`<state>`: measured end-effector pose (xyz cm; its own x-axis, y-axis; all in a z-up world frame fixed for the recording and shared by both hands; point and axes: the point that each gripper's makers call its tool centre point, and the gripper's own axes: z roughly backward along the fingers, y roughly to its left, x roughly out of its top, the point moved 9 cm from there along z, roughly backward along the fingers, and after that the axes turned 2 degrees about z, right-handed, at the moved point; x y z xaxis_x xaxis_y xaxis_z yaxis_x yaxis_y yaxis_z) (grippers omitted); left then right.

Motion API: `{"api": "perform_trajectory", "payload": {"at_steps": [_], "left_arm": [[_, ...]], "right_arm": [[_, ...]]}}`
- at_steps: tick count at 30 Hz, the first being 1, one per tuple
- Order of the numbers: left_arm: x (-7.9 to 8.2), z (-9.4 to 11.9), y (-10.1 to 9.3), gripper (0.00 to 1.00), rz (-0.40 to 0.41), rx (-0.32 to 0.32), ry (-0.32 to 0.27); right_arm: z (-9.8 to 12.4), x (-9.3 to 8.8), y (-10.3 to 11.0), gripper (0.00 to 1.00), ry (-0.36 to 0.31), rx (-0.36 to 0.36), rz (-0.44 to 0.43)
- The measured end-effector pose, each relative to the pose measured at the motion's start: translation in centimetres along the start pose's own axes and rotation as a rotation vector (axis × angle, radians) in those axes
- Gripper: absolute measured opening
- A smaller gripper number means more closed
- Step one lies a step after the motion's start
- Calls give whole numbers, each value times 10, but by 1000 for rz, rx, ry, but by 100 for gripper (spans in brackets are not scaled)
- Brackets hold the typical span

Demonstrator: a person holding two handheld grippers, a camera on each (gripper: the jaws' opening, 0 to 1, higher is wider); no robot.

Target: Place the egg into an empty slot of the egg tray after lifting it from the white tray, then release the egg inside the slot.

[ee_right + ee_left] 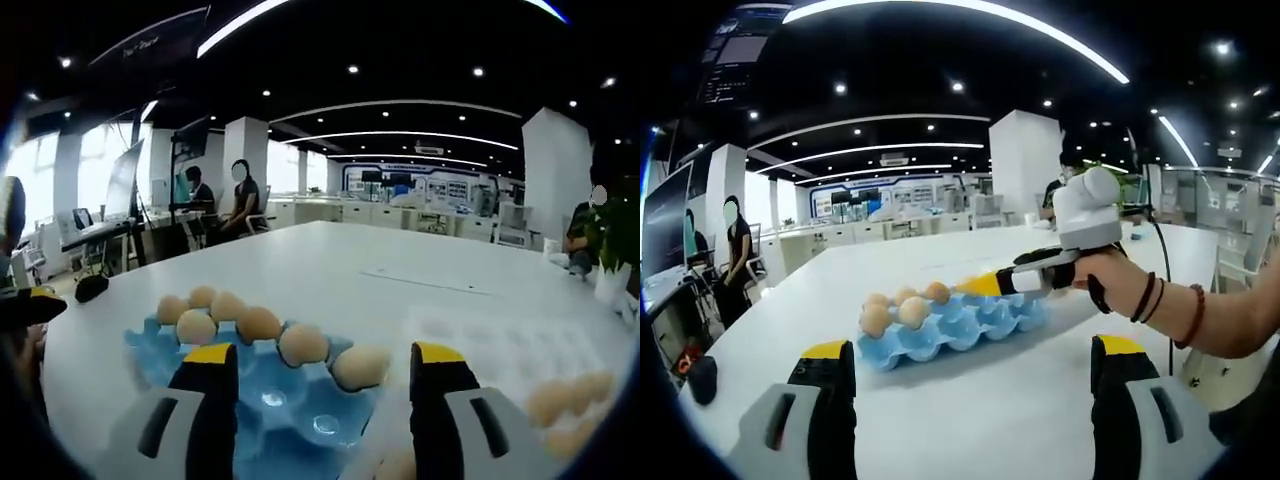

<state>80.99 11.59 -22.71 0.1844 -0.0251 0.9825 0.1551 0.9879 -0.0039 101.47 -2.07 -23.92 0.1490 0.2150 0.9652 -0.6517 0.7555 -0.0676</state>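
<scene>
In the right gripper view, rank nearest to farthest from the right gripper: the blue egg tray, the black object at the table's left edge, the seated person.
1. blue egg tray, directly under the right gripper.
2. black object, far left table edge.
3. seated person, beyond the table, left background.

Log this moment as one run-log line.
right gripper: open over blue tray | egg: in slot between jaws | left gripper: open, empty | white tray: eggs remain

Count: 1 blue egg tray; 7 eggs in it; 1 white tray, at least 3 eggs, edge blurred; 2 grippers
</scene>
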Motion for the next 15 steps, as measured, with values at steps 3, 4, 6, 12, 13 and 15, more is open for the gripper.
{"api": "perform_trajectory", "payload": {"at_steps": [3,4,6,12,13,15], "left_arm": [[0,0,0,100,-2,-1,0],[0,0,-2,100,-4,-2,-1],[0,-1,-5,100,-2,-4,-3],[0,0,-4,100,-4,-8,0],[0,0,-4,100,-4,-9,1],[-1,0,-4,100,-5,-10,2]], "right_arm": [[3,-2,-5,72,7,-5,-14],[6,-3,-8,72,13,-12,-11],[10,-4,-13,72,12,-27,-5],[25,-8,-29,71,19,-56,-33],[26,-9,-33,71,23,-66,-38],[30,-10,-39,71,27,-80,-46]]}}
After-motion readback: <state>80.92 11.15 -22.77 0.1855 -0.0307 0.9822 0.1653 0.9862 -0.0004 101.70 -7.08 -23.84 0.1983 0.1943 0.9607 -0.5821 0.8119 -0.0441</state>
